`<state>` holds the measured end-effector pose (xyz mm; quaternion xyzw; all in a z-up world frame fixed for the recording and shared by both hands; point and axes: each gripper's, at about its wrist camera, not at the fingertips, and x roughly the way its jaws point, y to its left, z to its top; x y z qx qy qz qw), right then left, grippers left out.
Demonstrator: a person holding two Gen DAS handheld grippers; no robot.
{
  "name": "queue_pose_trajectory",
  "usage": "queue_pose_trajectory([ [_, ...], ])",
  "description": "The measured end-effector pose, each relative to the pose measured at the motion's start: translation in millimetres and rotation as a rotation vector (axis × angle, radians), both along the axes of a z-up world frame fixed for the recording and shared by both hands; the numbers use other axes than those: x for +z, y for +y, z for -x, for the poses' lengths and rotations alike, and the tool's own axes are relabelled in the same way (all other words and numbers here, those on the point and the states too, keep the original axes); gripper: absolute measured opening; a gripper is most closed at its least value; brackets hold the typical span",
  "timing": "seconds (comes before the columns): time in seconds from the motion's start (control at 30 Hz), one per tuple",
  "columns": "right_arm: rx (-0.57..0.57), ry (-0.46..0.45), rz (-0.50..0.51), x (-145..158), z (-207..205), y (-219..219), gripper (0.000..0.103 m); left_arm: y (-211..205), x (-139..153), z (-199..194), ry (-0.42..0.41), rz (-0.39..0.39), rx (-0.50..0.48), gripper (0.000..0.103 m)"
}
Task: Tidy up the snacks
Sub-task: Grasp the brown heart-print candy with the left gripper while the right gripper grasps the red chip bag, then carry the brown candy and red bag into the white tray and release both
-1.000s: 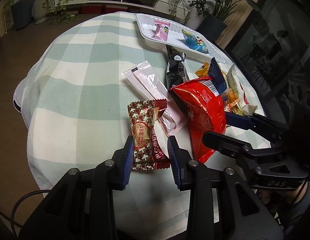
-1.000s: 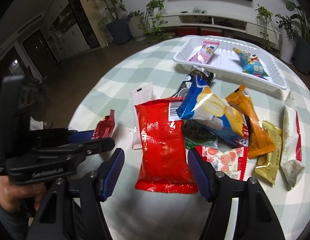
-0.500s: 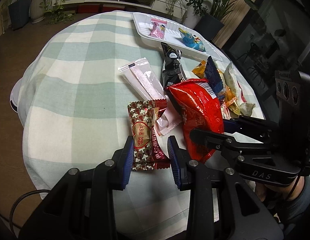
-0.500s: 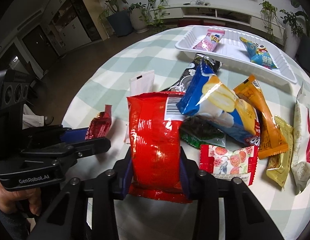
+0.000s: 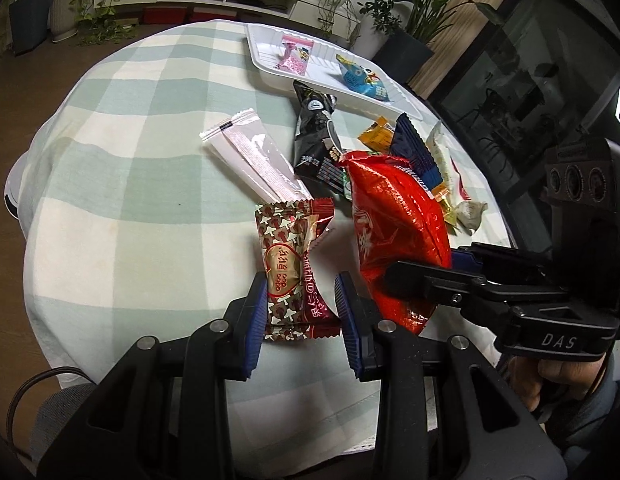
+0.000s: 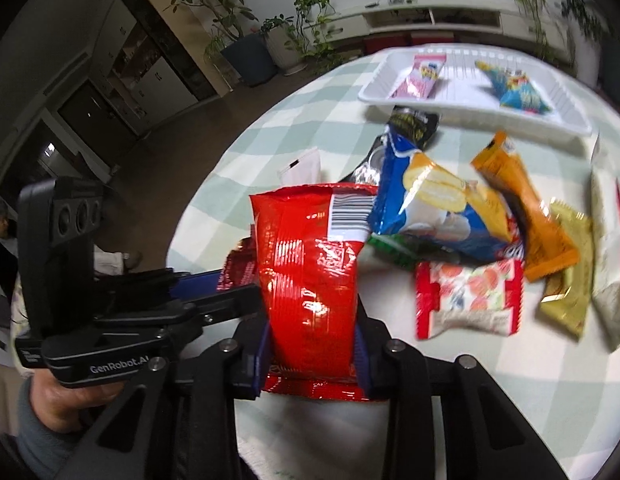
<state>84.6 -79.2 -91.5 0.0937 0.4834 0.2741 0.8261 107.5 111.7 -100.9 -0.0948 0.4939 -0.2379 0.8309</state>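
My right gripper (image 6: 312,340) grips the near end of a shiny red snack bag (image 6: 310,272), and its jaws are closing with the pads pressing into the bag's sides. In the left wrist view the red bag (image 5: 394,232) stands tilted up off the cloth in the right gripper (image 5: 422,268). My left gripper (image 5: 299,312) is shut on a brown-red mushroom-print snack (image 5: 287,264). At the far side of the table a white tray (image 6: 450,92) holds a pink packet (image 6: 420,78) and a blue packet (image 6: 514,88).
Loose snacks lie on the green-checked cloth (image 5: 129,200): a blue chips bag (image 6: 430,208), an orange packet (image 6: 522,200), a gold one (image 6: 570,264), a strawberry-print one (image 6: 470,296), a black packet (image 5: 314,132) and a white-pink packet (image 5: 249,160). The round table's edge falls away on the left.
The right gripper's jaws went from wide apart around the red bag to pressed on it, and the bag's near end has come up. The left gripper keeps its hold.
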Motion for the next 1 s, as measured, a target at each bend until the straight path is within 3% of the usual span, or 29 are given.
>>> queue_pose_trajectory([
  [0.2, 0.010, 0.014, -0.101, 10.7, 9.4, -13.8, 0.036, 3.1, 8.0, -0.2, -0.011, 0.014, 0.004, 0.031],
  [0.47, 0.069, 0.115, -0.259, 4.8, 11.0, -21.0, 0.036, 5.8, 9.5, 0.8, -0.012, 0.019, 0.009, 0.031],
  [0.77, 0.082, 0.118, -0.326, 13.2, 16.2, -31.0, 0.036, 14.8, 14.1, 2.1, -0.016, 0.034, 0.026, 0.031],
  [1.0, -0.033, 0.056, -0.356, 33.0, 8.5, -90.3, 0.036, 22.1, 27.5, -16.6, -0.034, 0.049, 0.035, 0.031],
])
